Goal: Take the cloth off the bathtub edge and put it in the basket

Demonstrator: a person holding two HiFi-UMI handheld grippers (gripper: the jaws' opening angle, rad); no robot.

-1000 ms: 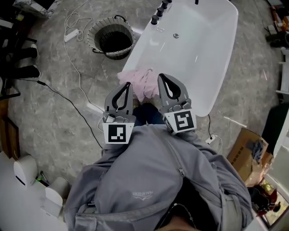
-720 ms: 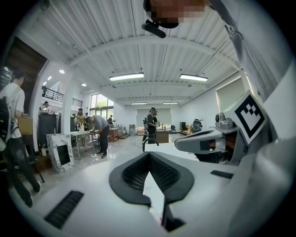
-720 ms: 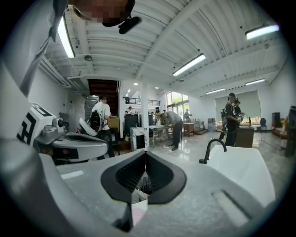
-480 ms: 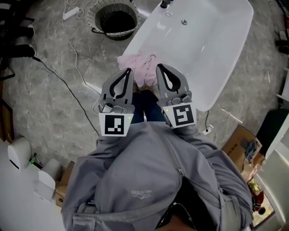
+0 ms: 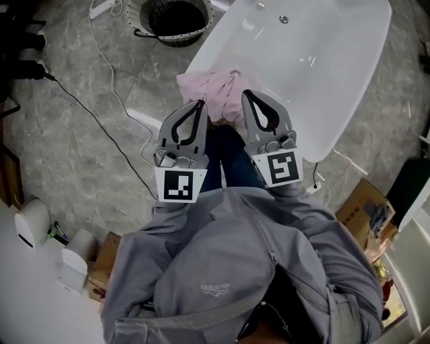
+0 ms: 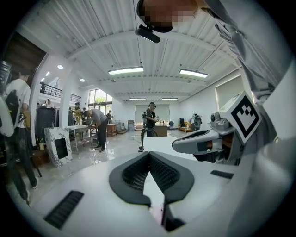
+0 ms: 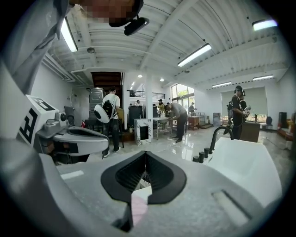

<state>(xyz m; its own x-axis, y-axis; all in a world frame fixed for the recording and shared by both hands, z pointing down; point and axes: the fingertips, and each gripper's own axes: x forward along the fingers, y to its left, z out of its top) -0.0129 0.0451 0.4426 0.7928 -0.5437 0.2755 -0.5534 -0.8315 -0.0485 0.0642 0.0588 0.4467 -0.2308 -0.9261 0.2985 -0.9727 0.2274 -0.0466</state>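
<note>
A crumpled pink cloth [image 5: 216, 89] lies over the near-left rim of the white bathtub [image 5: 322, 60]. The dark woven basket [image 5: 176, 15] stands on the floor beyond the tub's left side, cut by the top of the head view. My left gripper [image 5: 201, 103] is shut and empty, its tip at the cloth's near edge. My right gripper [image 5: 245, 93] is also shut and empty, its tip over the cloth's right part. In the right gripper view a sliver of pink cloth [image 7: 138, 203] shows below the closed jaws, and the bathtub [image 7: 245, 171] lies ahead to the right.
A black cable [image 5: 87, 114] and a white cable [image 5: 111, 80] run across the grey floor left of the tub. A cardboard box [image 5: 366, 215] sits at the right. Black taps [image 7: 203, 155] line the tub's far end. Several people stand in the background of the gripper views.
Both grippers have sunk side by side toward the pink cloth, staying shut. The head view has shifted, so the basket now sits at the top edge.
</note>
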